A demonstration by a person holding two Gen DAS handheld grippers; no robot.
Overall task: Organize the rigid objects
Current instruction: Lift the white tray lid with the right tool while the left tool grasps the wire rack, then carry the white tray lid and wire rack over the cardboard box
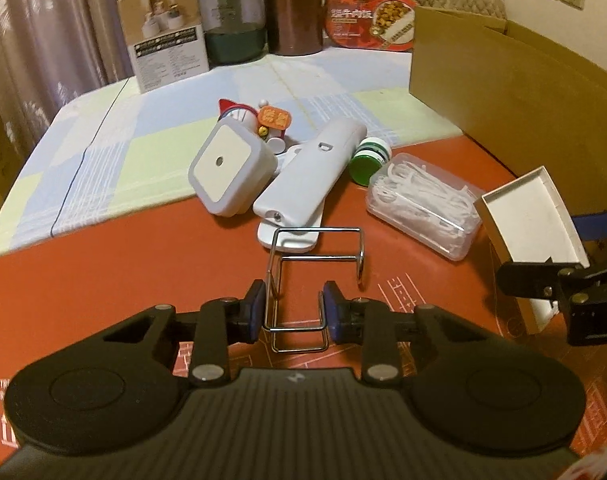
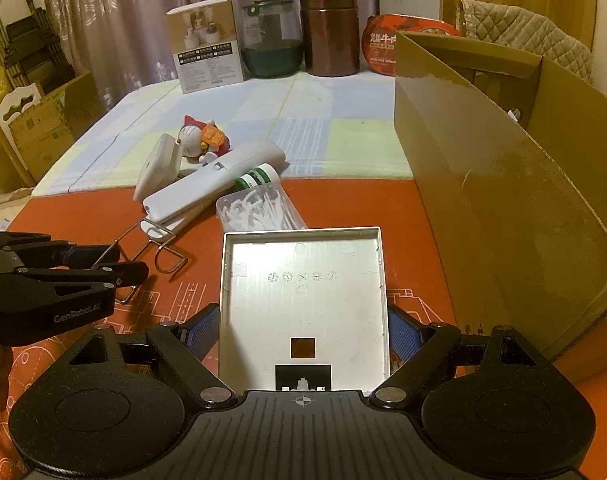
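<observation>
— Left wrist view first: what's in the containers?

— The clear plastic box point(image 1: 421, 210) on the red mat point(image 1: 103, 272) is packed with white floss picks. The big cardboard box point(image 1: 515, 92) on the right only shows me its outer wall from here. Along the back stand a printed carton point(image 1: 165, 34), a glass jar point(image 1: 233, 22) dark green in its lower part, and a brown canister point(image 1: 293, 8).

— And the grippers?

— The left gripper point(image 1: 293, 312) has its blue pads squeezed narrow against a bent wire rack point(image 1: 303, 276), which lies on the mat just ahead of the pile. No earlier look, so that's all I can say of it.

— What does the right wrist view add?

— It looks down into the white shallow tray point(image 2: 303, 292) clamped wide between the right gripper point(image 2: 303, 332) pads; nothing lies inside, just moulded marks and a square cutout. It also peers over the cardboard box's rim, though the contents stay too dark to tell. The cat figurine point(image 2: 203, 138) shows more plainly, beside the white remote point(image 2: 211, 184) and the green-capped bottle point(image 2: 257, 176).
</observation>
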